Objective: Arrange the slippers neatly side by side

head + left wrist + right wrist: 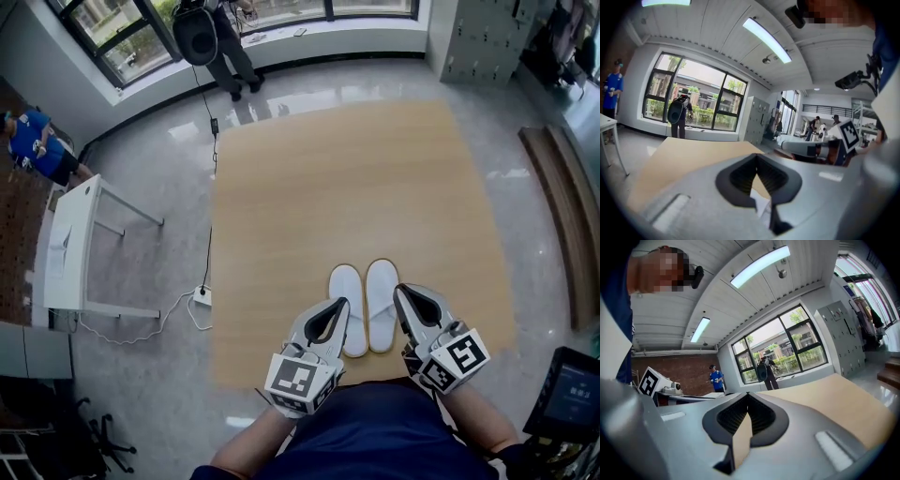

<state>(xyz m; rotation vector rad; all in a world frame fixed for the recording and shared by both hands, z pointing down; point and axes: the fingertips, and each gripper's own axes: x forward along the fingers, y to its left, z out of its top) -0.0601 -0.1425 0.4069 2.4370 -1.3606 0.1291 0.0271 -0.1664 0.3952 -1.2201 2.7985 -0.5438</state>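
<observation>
1. Side by side on the tan mat (356, 187), near its close edge: left-hand slipper (347, 292) and right-hand slipper (382, 298), both white, long edges touching, heels level and toward the person.
2. In the head view, just this side of the pair, closer to the camera: left claw (341, 305), tip overlapping the outer heel edge of the left-hand slipper; right claw (400, 292), tip just beside the outer edge of the right-hand slipper.
3. Left claw (757, 155) in the left gripper view: pressed together at the tips, nothing pinched, only a slit lower down with a glimpse of tan mat and something white behind.
4. Right claw (747, 394) in the right gripper view: likewise closed tip to tip, nothing held, tan mat (834, 394) visible through the narrow slit and stretching away toward the windows.
5. Off the mat to the left, on the glossy floor (150, 169): a white tabletop (70, 244) on thin legs.
</observation>
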